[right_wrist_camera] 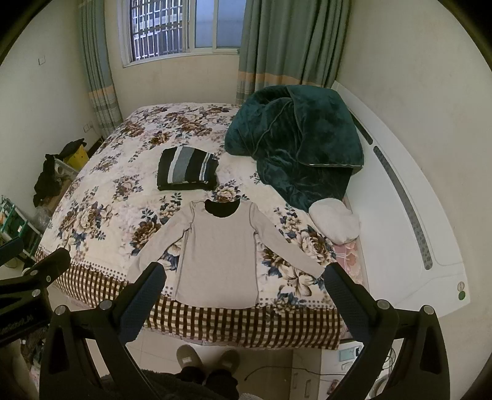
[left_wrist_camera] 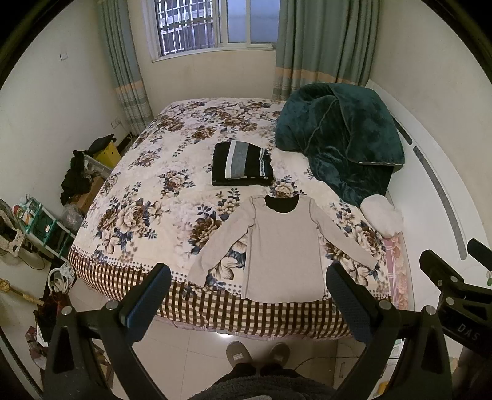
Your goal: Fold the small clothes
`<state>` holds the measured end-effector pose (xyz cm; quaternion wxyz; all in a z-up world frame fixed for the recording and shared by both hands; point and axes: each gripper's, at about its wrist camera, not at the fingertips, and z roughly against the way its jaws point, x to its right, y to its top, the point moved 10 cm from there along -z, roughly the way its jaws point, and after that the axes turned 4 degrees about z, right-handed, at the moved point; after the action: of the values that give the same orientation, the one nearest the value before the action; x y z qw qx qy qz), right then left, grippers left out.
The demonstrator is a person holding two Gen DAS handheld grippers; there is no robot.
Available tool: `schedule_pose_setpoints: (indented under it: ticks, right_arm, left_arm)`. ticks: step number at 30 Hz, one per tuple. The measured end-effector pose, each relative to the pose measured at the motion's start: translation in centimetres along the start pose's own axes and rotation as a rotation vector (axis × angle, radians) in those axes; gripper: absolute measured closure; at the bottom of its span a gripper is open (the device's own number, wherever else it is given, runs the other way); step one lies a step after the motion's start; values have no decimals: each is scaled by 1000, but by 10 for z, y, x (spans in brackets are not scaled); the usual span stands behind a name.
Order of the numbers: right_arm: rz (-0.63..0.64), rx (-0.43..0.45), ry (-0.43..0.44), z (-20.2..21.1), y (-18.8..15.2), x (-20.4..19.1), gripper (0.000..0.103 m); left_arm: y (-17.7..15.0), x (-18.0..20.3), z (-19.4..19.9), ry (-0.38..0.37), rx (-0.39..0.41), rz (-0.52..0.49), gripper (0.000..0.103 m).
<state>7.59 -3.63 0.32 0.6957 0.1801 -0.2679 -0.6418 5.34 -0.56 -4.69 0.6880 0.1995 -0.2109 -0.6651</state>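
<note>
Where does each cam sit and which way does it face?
Left wrist: behind the left tongs, open, facing down-forward at the beige shirt on the bed; slippers and the right tongs show.
Right wrist: behind the right tongs, open, same heading; the left tongs show.
Shared: shirt, striped folded garment, green blanket, window.

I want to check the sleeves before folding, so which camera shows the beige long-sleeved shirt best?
The left wrist view: the beige long-sleeved shirt lies flat with both sleeves and cuffs fully visible between the fingers. In the right wrist view, the shirt is also centred, but the right hand-held gripper has a finger hiding one cuff.
</note>
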Motion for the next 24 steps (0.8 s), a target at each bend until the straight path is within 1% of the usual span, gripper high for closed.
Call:
schedule_pose_setpoints:
  ticks: [10,11,13,15,17,20,22,24]
  right_arm:
    - [-3,-3,-2,3,1,-1,0]
    - [-4,-1,2,-1,-1,0,0]
    - [-15,-6,3,6,3,-1,0]
    - [-41,-17,-1,5,7,2,0]
    - [-79,-37,-14,-11,6,8,0]
    - [-177,-105,-56,-61,-7,31,0]
    - [-247,-154,-92,-97,-21,54,0]
    - [-330,-196,-144,-147,-42,80,0]
  left_arm:
    - [-1,0,-1,-2,-1,-6,0]
    - [0,1,-3,-5,-4,-8,0]
    - [5,1,-12,6,-1,-15,0]
    - [14,-6,-34,19,0,-19,0]
    - [19,-10,-60,49,7,-29,0]
    - [21,-10,-115,66,-15,-52,0]
    - [21,-9,-149,62,-26,-57,0]
    - [20,0,-198,87,-57,-68,0]
